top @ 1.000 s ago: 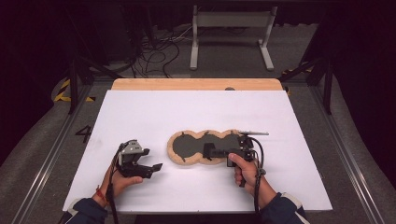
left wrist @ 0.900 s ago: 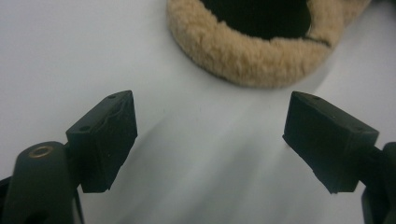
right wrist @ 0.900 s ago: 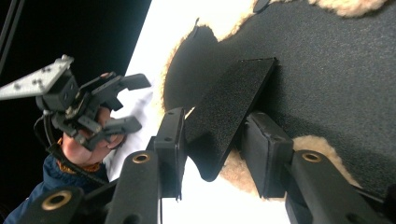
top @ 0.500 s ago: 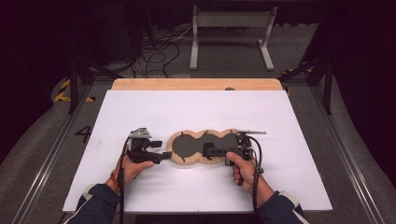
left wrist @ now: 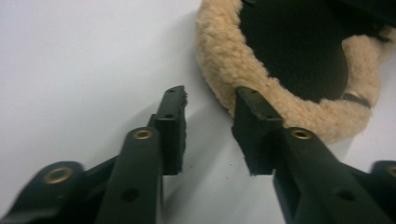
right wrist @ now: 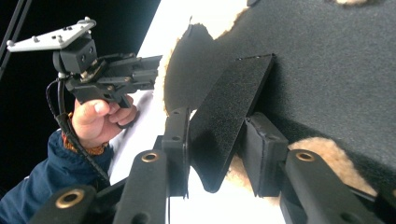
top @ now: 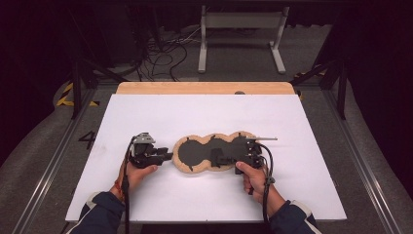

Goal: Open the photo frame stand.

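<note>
A peanut-shaped pad with a black middle and a tan fleece rim lies flat on the white table. My left gripper is at the pad's left end, pointing right. Its jaws have just been closing and stand open: bare table lies between them, and the right jaw touches the fleece rim. My right gripper reaches over the pad's right half, pointing left. In its own view a black flap raised off the pad sits between its jaws, both pads on it. The left gripper shows beyond.
The white table top has a wooden strip along its far edge. Beyond it, on the dark floor, stand a white metal frame and loose cables. Metal rails run along both sides of the table.
My left gripper has moved right across the table up to the pad's left end, and its jaws have narrowed. The right hand has stayed where it was.
</note>
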`<state>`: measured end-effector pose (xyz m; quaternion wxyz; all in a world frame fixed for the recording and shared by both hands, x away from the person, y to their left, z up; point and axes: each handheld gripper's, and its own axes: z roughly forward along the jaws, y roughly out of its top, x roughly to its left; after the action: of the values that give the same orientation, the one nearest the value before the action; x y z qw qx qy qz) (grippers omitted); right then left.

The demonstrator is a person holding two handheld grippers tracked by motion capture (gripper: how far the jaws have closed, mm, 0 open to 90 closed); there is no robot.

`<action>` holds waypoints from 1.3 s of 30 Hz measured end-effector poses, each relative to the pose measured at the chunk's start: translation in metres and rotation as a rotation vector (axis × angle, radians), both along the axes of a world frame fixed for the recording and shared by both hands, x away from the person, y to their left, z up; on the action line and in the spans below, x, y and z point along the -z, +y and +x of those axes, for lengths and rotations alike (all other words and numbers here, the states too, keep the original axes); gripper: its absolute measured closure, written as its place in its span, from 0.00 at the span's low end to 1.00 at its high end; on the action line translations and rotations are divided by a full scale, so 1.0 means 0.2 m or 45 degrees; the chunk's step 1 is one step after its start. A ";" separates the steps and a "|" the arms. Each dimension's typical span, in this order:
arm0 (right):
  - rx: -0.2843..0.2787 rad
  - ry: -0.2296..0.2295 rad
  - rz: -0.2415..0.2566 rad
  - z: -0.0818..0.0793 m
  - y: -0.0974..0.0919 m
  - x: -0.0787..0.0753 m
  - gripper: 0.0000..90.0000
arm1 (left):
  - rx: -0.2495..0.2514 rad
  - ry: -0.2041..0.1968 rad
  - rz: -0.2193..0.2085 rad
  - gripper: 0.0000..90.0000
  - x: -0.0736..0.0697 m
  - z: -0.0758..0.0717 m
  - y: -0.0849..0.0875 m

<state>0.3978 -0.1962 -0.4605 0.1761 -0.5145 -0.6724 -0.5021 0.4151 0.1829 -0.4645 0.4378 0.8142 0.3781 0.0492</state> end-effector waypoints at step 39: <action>-0.142 -0.262 -0.192 -0.05 0.02 -0.04 0.76 | 0.280 -0.012 -0.131 0.45 -0.04 0.03 -0.15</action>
<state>0.3879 -0.1923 -0.4534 0.0947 -0.4340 -0.7503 -0.4896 0.4206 0.1534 -0.4564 0.4837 0.8269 0.2864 -0.0148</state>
